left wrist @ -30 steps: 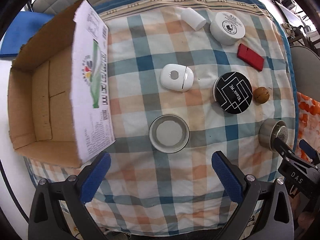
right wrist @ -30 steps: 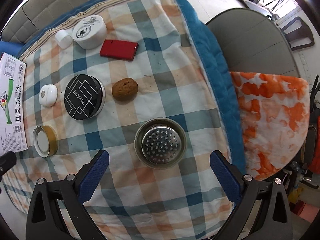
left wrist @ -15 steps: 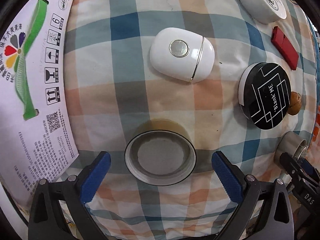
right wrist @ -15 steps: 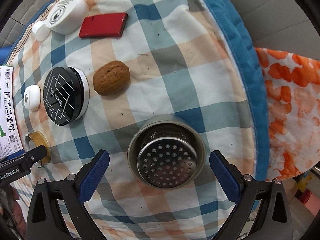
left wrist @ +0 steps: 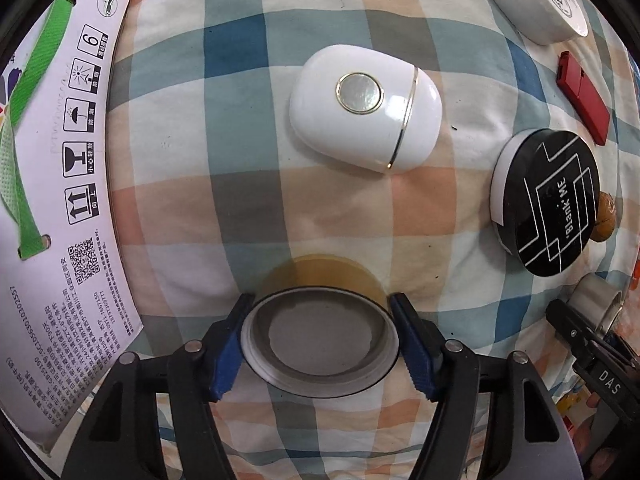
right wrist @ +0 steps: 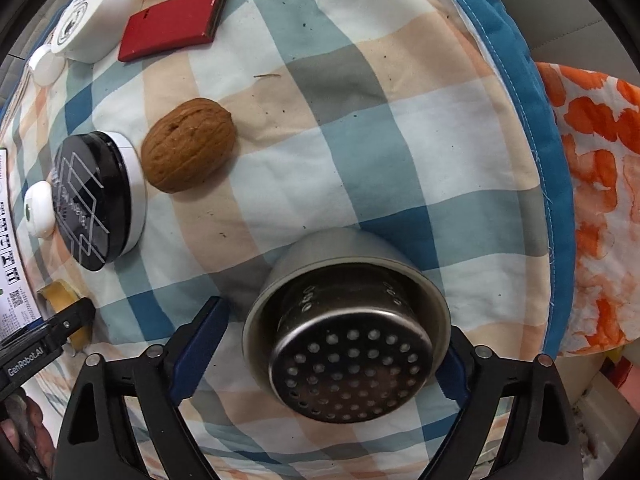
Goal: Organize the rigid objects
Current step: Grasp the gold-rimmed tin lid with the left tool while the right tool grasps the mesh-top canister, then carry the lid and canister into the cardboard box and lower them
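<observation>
Left gripper (left wrist: 320,338) is closed in on the amber tape roll (left wrist: 320,340), blue pads touching its rim on both sides, roll sitting flat on the plaid cloth (left wrist: 248,152) just right of the cardboard box flap (left wrist: 72,184). Right gripper (right wrist: 326,350) brackets the steel strainer cup (right wrist: 348,344): right pad looks against the wall, left pad (right wrist: 200,344) has a visible gap, so half-closed and not clamping yet. Cup appears tipped toward the camera.

Risks, as judgement: the thin roll wall could flex or slip out if lifted fast; the smooth, tilted steel cup could skid or roll away from one-sided contact. White oval case (left wrist: 366,110), black round tin (left wrist: 548,204), walnut (right wrist: 188,144), red case (right wrist: 172,26) and white jar (right wrist: 90,18) lie apart, not in the way
</observation>
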A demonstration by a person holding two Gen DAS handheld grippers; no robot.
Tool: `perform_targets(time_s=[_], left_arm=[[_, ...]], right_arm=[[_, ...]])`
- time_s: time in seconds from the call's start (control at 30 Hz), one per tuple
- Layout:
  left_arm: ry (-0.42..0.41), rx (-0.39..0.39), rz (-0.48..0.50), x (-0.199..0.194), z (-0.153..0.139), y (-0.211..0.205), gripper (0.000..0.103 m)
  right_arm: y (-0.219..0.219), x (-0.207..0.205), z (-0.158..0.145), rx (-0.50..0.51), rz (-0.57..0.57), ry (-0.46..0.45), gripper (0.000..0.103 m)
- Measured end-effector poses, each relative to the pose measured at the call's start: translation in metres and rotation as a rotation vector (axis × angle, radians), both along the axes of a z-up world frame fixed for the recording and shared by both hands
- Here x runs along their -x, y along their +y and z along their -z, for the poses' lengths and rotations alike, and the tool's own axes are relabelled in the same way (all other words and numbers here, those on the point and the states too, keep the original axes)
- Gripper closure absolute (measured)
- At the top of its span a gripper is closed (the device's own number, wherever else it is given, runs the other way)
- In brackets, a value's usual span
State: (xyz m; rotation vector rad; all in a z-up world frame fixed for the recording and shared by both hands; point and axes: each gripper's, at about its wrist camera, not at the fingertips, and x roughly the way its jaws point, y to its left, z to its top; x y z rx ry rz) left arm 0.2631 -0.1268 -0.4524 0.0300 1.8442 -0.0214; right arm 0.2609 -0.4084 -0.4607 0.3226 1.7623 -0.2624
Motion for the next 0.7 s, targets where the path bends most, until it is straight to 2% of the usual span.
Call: perform_targets(time_s=[0.1,0.17,0.3,0.63,0.7], left_arm=[[0.002,-0.005,-0.008,-0.011,-0.004,0.001,0.037],[-0.008,-0.008,-0.004,-0.022,-0.002,0.001,0.041],[-0.021,-0.014,0.020,-0.015,-0.025,0.006,0.041],[-0.066,0.000,0.045,0.025,-0.069,-0.014,0.041],[-0.079,0.006,0.044,0.030,-0.075,-0.013,0.041]], right_arm=[[-0.001,0.002,0.011,0.014,-0.001,0.006,0.012],[0.000,0.001,0.016,0.020,0.001,0.011,0.013],[0.006,0.001,0.019,0.019,-0.003,0.012,0.030],[0.021,0.021,0.040,0.014,-0.072,0.016,0.030],[0.039,0.024,0.039,0.010,-0.089,0.005,0.030]])
